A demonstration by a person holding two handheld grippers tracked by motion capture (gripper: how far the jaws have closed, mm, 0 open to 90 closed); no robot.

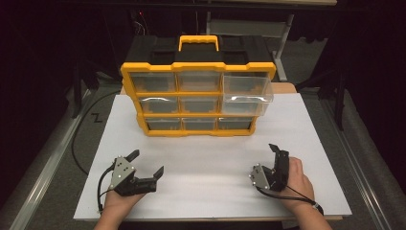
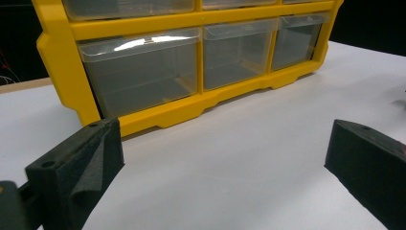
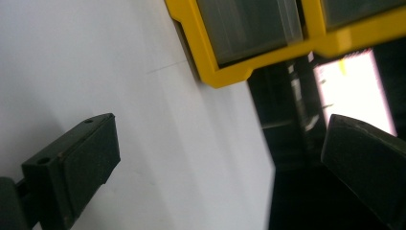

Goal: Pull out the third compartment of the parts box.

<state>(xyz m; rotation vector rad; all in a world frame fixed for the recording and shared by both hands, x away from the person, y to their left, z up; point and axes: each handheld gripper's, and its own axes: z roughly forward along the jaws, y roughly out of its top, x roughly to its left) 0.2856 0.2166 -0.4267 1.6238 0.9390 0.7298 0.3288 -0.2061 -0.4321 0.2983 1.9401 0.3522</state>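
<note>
A yellow-framed plastic organiser of clear drawers stands at twelve o'clock on the white table; the left gripper and right gripper, jaws apart and empty, should approach its protruding right drawers squarely.

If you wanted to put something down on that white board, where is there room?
Most room is the bare strip of white board between the yellow drawer cabinet and the two open grippers, left gripper and right gripper. Narrower margins flank the cabinet. It is tightest at the cabinet's right, where two clear drawers stick out.
</note>
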